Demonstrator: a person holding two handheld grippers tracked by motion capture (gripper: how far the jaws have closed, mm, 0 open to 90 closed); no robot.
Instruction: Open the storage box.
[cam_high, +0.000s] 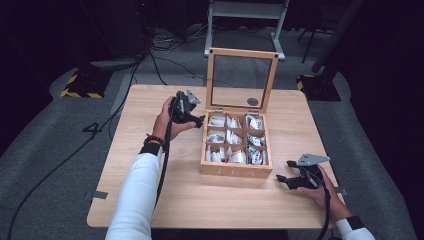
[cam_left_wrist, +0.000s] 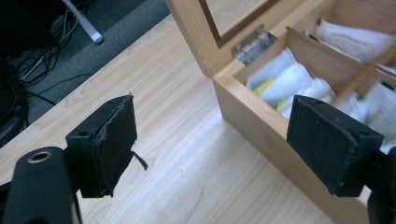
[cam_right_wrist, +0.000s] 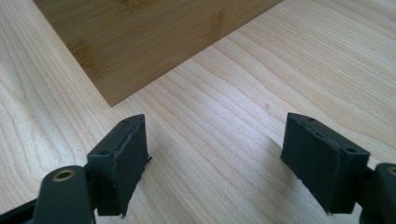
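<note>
The left gripper (cam_high: 199, 120), jaws apart and empty, hangs beside the tea box's (cam_high: 235, 172) back-left corner, nearer it than the right gripper (cam_high: 283, 180), also apart, near the table's (cam_high: 150, 200) front-right corner.

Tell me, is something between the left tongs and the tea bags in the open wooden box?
Only the box's own side wall. The left tongs stand open beside the wooden box, near its hinged corner, and the lid is raised, so the tea bags are reachable from above.

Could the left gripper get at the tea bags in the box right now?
Probably yes: the tea box has its lid upright, the tea bags lie exposed, and the left gripper hangs open and empty beside them.
</note>
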